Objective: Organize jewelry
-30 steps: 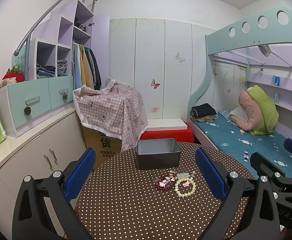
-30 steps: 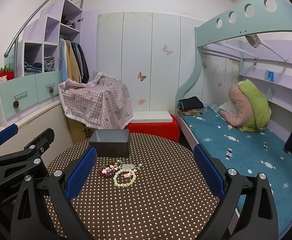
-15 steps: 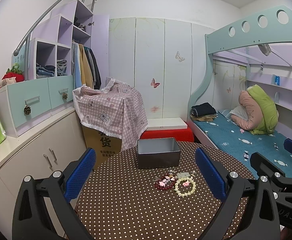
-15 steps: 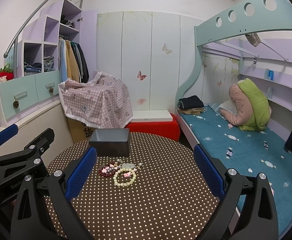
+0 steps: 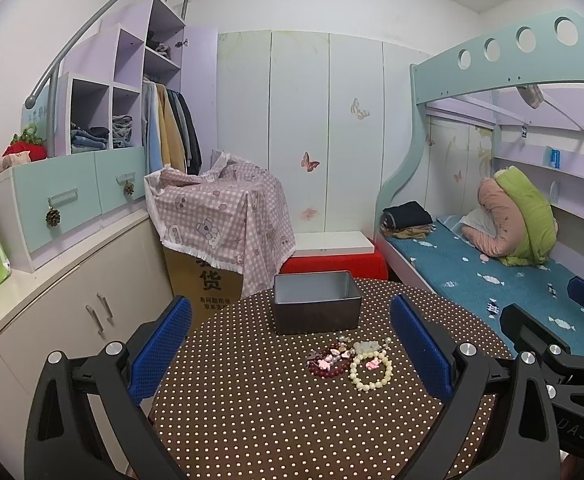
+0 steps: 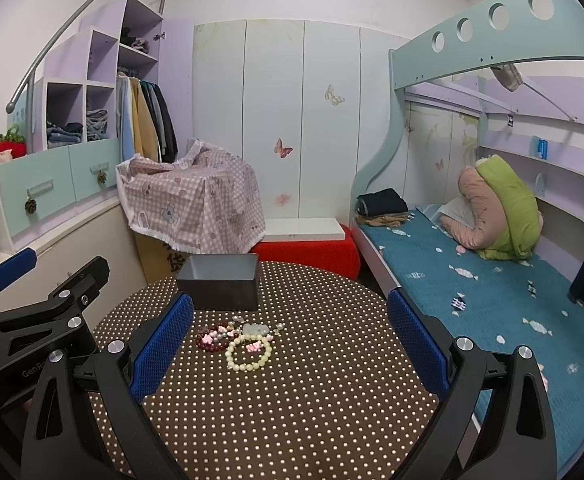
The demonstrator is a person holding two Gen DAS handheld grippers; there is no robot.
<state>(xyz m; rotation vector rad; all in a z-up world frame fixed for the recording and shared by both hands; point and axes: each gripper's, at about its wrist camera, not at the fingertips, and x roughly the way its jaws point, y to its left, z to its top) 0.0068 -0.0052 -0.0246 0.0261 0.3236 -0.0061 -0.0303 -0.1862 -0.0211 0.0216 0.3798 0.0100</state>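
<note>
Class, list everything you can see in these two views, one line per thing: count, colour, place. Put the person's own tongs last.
Round table: one, brown with white dots, foreground.
Box: one, dark grey, open, far side of the table.
Cream bead bracelet: one, table, nearer than the box.
Dark red bead bracelet: one, just left of the cream one.
Small trinkets: several, pale and pink, among the bracelets.
Checked cloth: one, pink, draped over a cardboard carton.
Bed: one, teal cover, right.
Left tongs: one, black with blue pads, open, empty.
Right tongs: one, same colours, open, empty.
</note>
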